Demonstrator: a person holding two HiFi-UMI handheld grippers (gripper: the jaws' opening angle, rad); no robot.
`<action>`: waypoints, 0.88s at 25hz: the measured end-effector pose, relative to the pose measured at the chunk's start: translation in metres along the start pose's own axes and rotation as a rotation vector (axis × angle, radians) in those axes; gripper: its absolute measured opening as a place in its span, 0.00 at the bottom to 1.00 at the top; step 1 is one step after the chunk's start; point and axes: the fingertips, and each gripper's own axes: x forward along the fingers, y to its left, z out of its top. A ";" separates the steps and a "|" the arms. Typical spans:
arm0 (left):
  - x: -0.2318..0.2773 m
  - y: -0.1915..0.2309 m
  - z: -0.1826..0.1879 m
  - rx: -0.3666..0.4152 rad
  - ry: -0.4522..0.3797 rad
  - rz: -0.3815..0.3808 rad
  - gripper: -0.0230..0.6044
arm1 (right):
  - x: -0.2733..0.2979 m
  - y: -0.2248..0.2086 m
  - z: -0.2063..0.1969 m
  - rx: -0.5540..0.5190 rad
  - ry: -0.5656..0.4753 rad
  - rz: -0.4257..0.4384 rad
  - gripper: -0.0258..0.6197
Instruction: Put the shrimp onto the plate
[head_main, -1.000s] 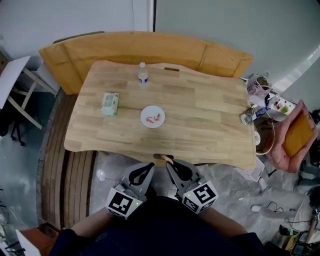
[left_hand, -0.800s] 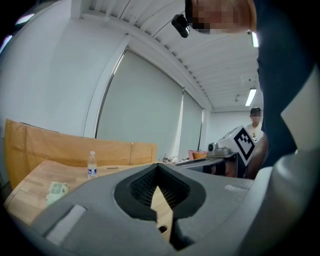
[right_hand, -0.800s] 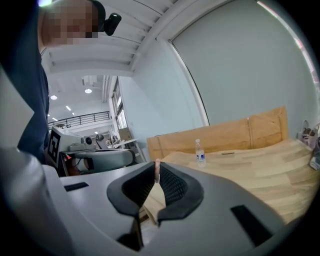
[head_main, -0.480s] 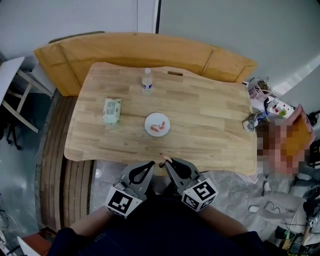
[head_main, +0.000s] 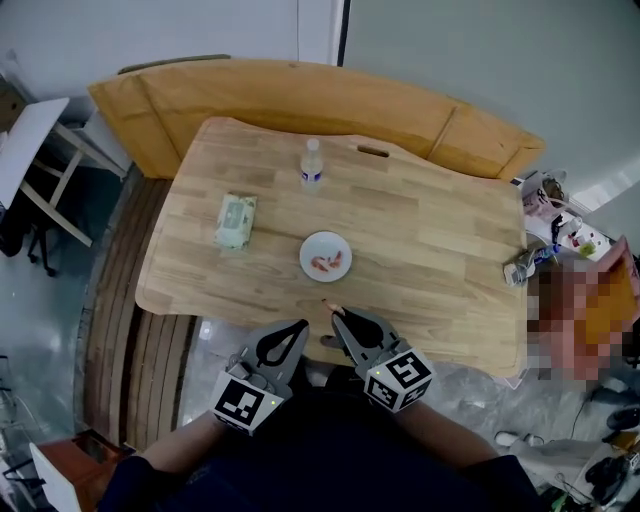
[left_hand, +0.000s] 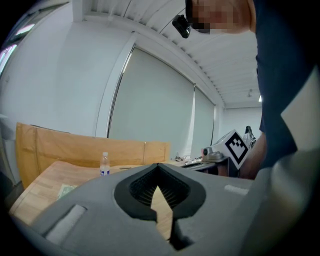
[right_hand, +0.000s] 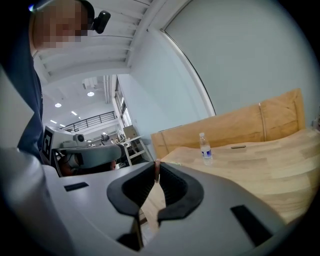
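A small white plate (head_main: 325, 256) with a couple of pink shrimp on it sits at the middle of the wooden table (head_main: 430, 250). My right gripper (head_main: 337, 316) hovers at the table's near edge, short of the plate, shut on a pink shrimp (head_main: 331, 308). In the right gripper view that shrimp (right_hand: 157, 169) shows as a thin sliver pinched at the tips of the right gripper (right_hand: 156, 165). My left gripper (head_main: 302, 326) hangs beside it, just off the table's edge, shut with nothing in it. The left gripper (left_hand: 158, 166) has its tips together in its own view.
A water bottle (head_main: 312, 163) stands at the table's far side and a green wipes packet (head_main: 235, 220) lies left of the plate. A wooden bench (head_main: 300, 95) curves behind the table. Small clutter (head_main: 545, 240) sits by the right end.
Both grippers have moved forward toward the table together. The right gripper's tips with the shrimp now reach the near edge, closer to the plate. Neither jaw has changed.
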 end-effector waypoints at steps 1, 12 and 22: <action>0.004 0.002 0.001 -0.001 0.002 0.013 0.04 | 0.003 -0.005 0.001 -0.001 0.004 0.010 0.10; 0.034 0.018 0.000 -0.025 0.036 0.136 0.04 | 0.039 -0.060 -0.010 0.000 0.062 0.085 0.10; 0.044 0.028 -0.009 -0.055 0.052 0.185 0.04 | 0.083 -0.120 -0.053 0.077 0.168 0.072 0.10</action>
